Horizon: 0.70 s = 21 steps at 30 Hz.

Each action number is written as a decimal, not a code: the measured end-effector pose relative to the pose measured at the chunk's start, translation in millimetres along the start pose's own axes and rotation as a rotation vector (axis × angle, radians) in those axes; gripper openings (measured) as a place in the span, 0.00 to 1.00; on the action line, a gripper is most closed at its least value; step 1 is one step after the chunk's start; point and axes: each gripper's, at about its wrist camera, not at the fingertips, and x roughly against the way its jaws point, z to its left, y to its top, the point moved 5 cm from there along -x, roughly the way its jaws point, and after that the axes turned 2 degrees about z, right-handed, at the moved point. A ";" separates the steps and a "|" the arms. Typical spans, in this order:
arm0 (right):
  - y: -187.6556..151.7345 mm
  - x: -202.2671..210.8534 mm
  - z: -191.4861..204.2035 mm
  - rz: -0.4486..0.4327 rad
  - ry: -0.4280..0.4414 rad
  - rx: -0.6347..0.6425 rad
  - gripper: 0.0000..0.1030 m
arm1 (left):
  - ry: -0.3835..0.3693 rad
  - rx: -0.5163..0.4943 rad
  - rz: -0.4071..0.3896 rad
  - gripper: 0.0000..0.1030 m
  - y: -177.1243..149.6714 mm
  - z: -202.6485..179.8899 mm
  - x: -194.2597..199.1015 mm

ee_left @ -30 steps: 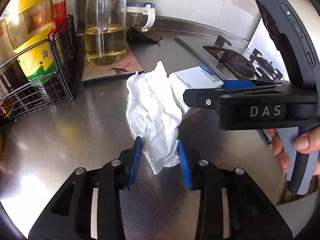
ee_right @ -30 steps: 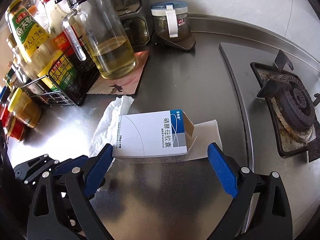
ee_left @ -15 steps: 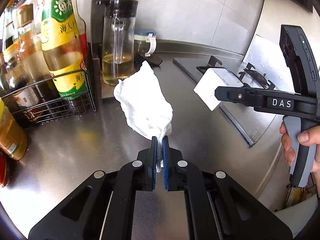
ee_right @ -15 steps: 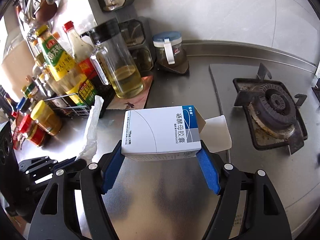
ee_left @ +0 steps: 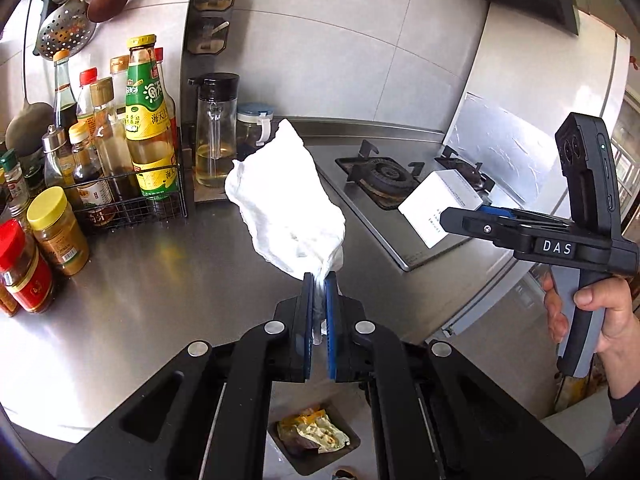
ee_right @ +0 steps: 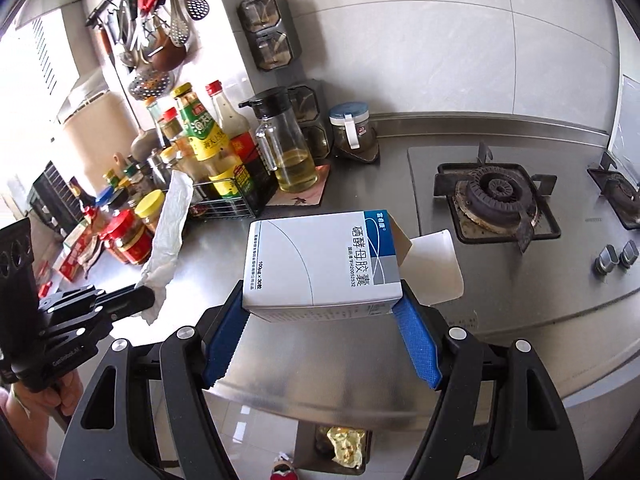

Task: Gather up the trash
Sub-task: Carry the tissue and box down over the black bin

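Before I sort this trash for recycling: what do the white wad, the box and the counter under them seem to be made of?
White wad: soft tissue or paper towel, matte, crumpled, pinched thin between the left fingers.
Box: thin printed cardboard, slightly glossy, with an open end flap.
Counter: likely brushed stainless steel, grey with blurred reflections.

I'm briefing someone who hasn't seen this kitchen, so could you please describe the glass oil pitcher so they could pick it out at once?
Start at the steel counter left of the gas burner. Beside the wire rack of sauce bottles stands the glass oil pitcher, on a reddish mat. Unlike its labelled neighbours, it is clear and unlabelled, with a black spouted lid, a handle and pale yellow oil in its lower part.
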 end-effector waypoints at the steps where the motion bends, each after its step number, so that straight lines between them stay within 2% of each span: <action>1: -7.9 8.1 1.3 -0.003 -0.003 0.002 0.71 | 0.000 -0.002 0.003 0.04 -7.0 -5.3 6.2; 7: -61.0 32.4 8.2 0.043 0.020 -0.023 0.71 | 0.021 -0.022 0.042 0.04 -52.0 -29.2 24.8; 12: -113.5 33.1 8.9 0.116 0.049 -0.073 0.71 | 0.014 0.018 0.117 0.05 -98.3 -34.4 20.1; 16: -161.7 19.8 5.0 0.202 0.065 -0.111 0.71 | 0.003 0.054 0.206 0.05 -140.5 -36.2 5.5; 21: -227.4 -19.8 1.0 0.334 0.055 -0.115 0.71 | -0.022 0.117 0.348 0.05 -199.8 -35.8 -29.6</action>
